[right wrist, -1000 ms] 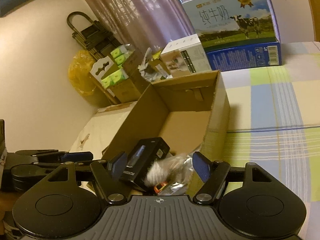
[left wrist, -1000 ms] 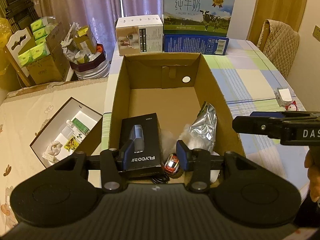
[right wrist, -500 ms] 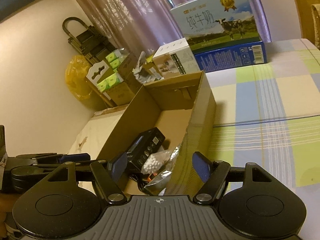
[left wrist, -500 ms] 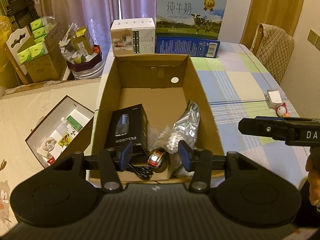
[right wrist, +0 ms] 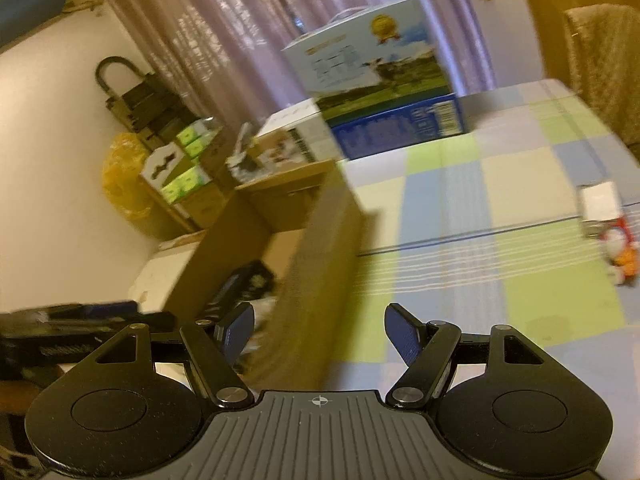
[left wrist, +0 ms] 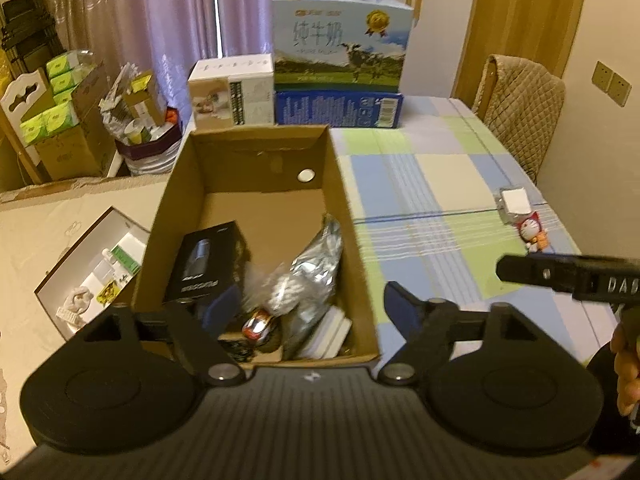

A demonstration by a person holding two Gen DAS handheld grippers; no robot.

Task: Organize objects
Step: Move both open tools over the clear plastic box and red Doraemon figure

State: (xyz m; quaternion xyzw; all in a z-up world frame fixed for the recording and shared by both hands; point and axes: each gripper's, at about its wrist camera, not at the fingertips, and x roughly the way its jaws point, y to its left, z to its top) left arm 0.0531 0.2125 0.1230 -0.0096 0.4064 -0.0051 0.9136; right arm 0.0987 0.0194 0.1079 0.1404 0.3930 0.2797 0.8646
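An open cardboard box [left wrist: 192, 184] stands on the checked tablecloth [left wrist: 432, 184]. Inside lie a black razor box [left wrist: 204, 264], a silver foil bag [left wrist: 316, 264], a small red toy car [left wrist: 258, 326] and a black cable. My left gripper [left wrist: 312, 308] hangs open above the box's near end, holding nothing. My right gripper [right wrist: 318, 330] is open over the box's right wall [right wrist: 320, 280]; it shows as a black bar [left wrist: 560, 276] at the right of the left wrist view. A small cat figurine [left wrist: 532, 234] and a white packet [left wrist: 514, 202] lie on the cloth.
A milk carton case [left wrist: 340, 44] on a blue box [left wrist: 338, 110] and a white box [left wrist: 230, 94] stand behind the cardboard box. A padded chair [left wrist: 520, 120] is at the far right. Left of the table sit an open white gift box [left wrist: 92, 268] and cluttered cartons [left wrist: 56, 120].
Both grippers have pulled back and up from the box. The left one has opened wider. The right one has swung to the right, bringing the figurine and packet into its view.
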